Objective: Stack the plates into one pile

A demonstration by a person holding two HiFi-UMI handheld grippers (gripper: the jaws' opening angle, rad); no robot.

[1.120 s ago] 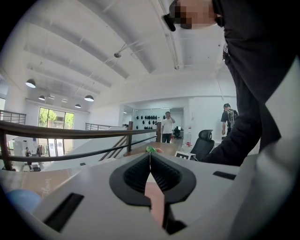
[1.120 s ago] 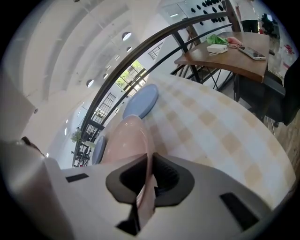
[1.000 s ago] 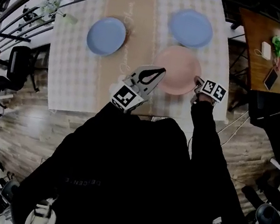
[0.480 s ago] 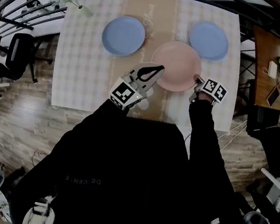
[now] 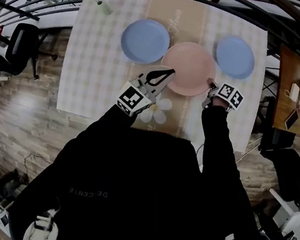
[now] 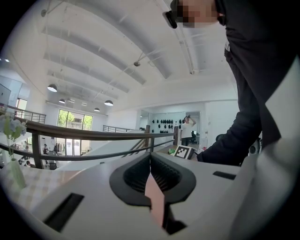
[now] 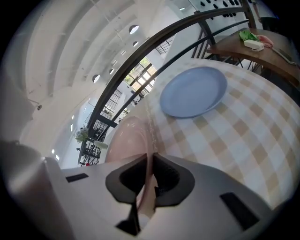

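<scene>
The left gripper (image 5: 168,73) has its fingers (image 6: 131,176) pressed together on the rim of the pink plate (image 5: 189,67), a thin pink edge showing in the narrow slit between the black pads in the left gripper view; the right gripper (image 5: 209,84) grips the same plate at the opposite rim, its fingers (image 7: 125,180) nearly closed with only the plate's thickness between them; the plate thus spans the gap between the two sets of fingertips, its bowl stretching away from the right fingers and up to their left in the right gripper view; whether its underside touches the checked cloth (image 5: 88,77) or hangs just clear of it I cannot tell; the left blue plate (image 5: 145,41) lies flat on the cloth beyond the left fingertips and to their left, its rim just beside the pink rim; the right blue plate (image 7: 193,91) lies beyond the right fingertips and to their right, apart from the pink plate, with bare cloth between it and the fingers; a vase (image 6: 14,171) with pale flowers stands far to the left of the left fingers; a wooden side table (image 5: 290,72) stands well out to the right of the right fingers, past the cloth's edge.
</scene>
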